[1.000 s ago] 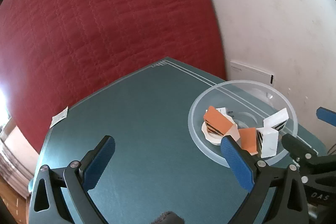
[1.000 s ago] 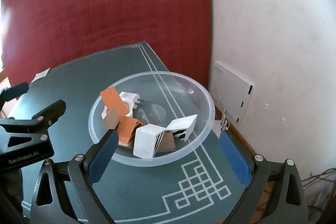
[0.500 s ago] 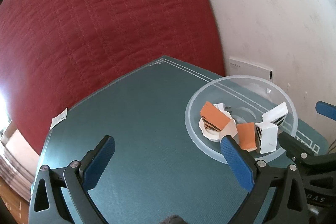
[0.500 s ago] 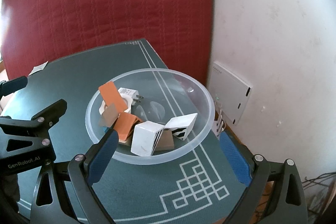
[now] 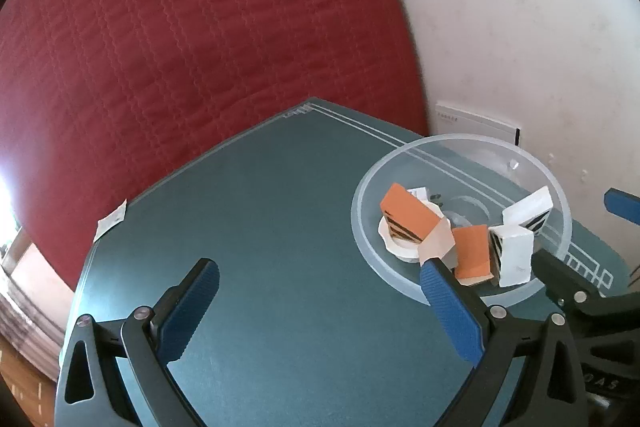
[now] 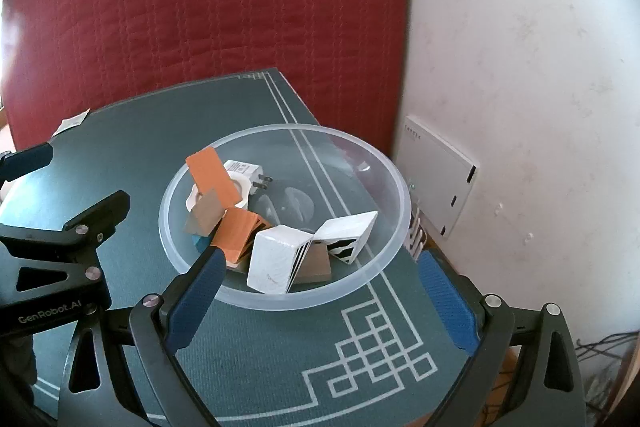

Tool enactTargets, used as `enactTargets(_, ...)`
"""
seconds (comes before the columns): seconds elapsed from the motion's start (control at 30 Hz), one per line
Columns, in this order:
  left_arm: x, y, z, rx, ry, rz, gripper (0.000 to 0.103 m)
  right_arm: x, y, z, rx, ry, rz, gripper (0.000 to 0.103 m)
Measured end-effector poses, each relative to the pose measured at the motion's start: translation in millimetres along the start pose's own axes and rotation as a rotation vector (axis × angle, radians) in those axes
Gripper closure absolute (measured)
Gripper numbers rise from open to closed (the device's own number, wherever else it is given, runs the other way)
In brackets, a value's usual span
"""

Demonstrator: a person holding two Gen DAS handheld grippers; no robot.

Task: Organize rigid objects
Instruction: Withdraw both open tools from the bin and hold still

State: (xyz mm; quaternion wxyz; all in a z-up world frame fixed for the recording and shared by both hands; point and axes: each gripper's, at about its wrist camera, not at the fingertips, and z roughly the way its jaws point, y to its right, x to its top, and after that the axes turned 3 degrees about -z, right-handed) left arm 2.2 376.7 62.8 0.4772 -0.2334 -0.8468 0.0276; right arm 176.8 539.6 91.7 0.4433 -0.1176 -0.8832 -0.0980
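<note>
A clear plastic bowl [image 6: 372, 267] [image 5: 360, 203] sits on the green mat near the wall. Inside it lie two orange boxes [image 6: 210, 173] [image 5: 408, 213], two white boxes with black stripes [image 6: 276, 255] [image 5: 516, 255], a white round piece [image 5: 400, 247] and a white plug adapter [image 6: 244, 169]. My right gripper [image 6: 318, 277] is open, its fingers spanning the bowl's near rim from above. My left gripper [image 5: 316, 291] is open over bare mat, left of the bowl, with nothing between its fingers.
The green mat [image 5: 260, 207] covers a small table with a white line pattern [image 6: 376, 363] at the near right corner. A red quilted surface [image 5: 180, 47] lies behind. A white router [image 6: 440, 179] leans on the white wall. A paper tag [image 5: 112, 219] lies at the mat's left edge.
Both grippers have drawn back and up a little from the bowl, so it sits slightly farther off. The bowl's contents have not moved.
</note>
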Motion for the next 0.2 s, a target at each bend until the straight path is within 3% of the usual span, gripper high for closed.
enactTargets(0.2,-7.6,-9.1,-5.4,0.006,-0.017,-0.009,0.001,1.6,-1.7,-1.1,0.020,0.003,0.001,0.005)
